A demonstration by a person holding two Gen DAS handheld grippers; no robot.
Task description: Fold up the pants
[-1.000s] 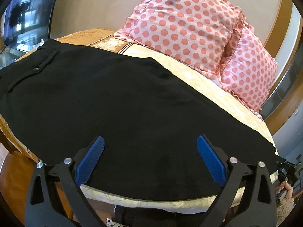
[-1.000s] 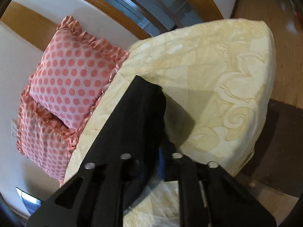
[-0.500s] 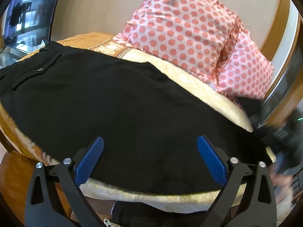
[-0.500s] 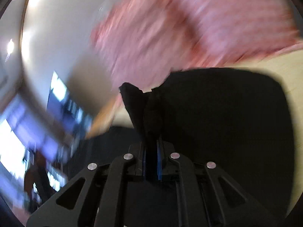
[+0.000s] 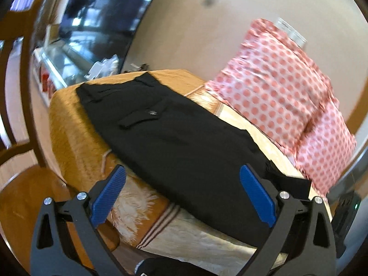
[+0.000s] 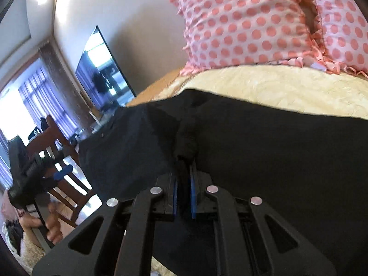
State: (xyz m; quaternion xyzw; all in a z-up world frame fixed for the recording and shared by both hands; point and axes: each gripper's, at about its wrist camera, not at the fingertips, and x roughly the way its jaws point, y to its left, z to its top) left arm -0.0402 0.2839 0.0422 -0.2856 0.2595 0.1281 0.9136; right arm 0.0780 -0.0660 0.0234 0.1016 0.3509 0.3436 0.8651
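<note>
Black pants lie lengthwise on the bed, waistband at its far left corner; left gripper gapes empty over the near edge. Right wrist view: right gripper nearer, pinching a fabric bunch.

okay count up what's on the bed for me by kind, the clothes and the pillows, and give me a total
Black pants: 1, spread across the bed, a bunched bit pinched in the right gripper
Pink polka-dot pillows: 2, one toward the TV side, one beside it
Total: 3
</note>
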